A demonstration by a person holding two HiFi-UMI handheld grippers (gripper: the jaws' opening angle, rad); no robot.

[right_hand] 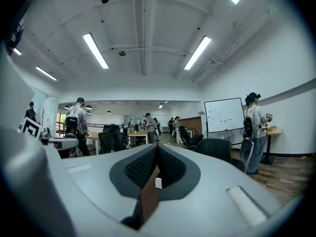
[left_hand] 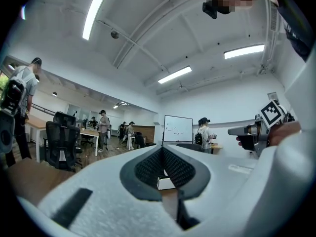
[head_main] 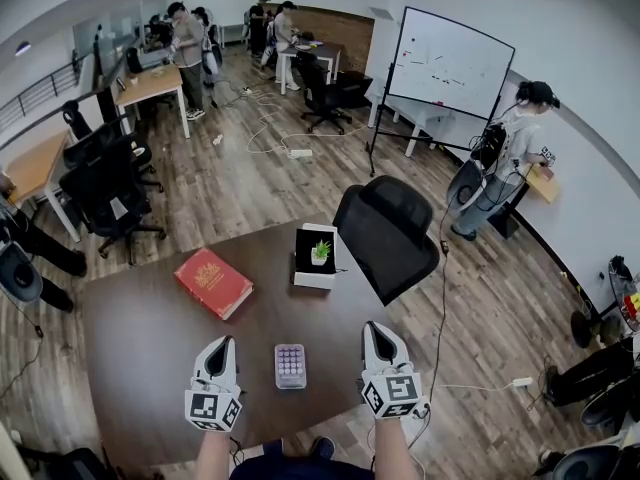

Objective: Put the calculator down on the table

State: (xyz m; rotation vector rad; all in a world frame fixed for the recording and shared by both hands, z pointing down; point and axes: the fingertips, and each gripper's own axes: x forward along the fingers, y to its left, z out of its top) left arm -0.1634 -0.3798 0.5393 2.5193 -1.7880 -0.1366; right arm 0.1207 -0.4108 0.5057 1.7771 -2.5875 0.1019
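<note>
Calculator (head_main: 290,365) lies flat on the brown surface (head_main: 150,338), between the left hand-held gripper (head_main: 226,342) and the right hand-held gripper (head_main: 371,327), touching neither; both are clenched on nothing.

one table (head_main: 130,358) carries three things on its tabletop: one calculator (head_main: 290,365) near the near edge, one red book (head_main: 212,282) toward the left edge, and one white box (head_main: 315,280) at the far edge, with one small plant (head_main: 321,251) in it. two grippers show over the near edge, the left gripper (head_main: 222,344) and the right gripper (head_main: 376,330). one black chair (head_main: 390,230) stands at the far right corner, and one whiteboard (head_main: 450,63) beyond it.
</note>
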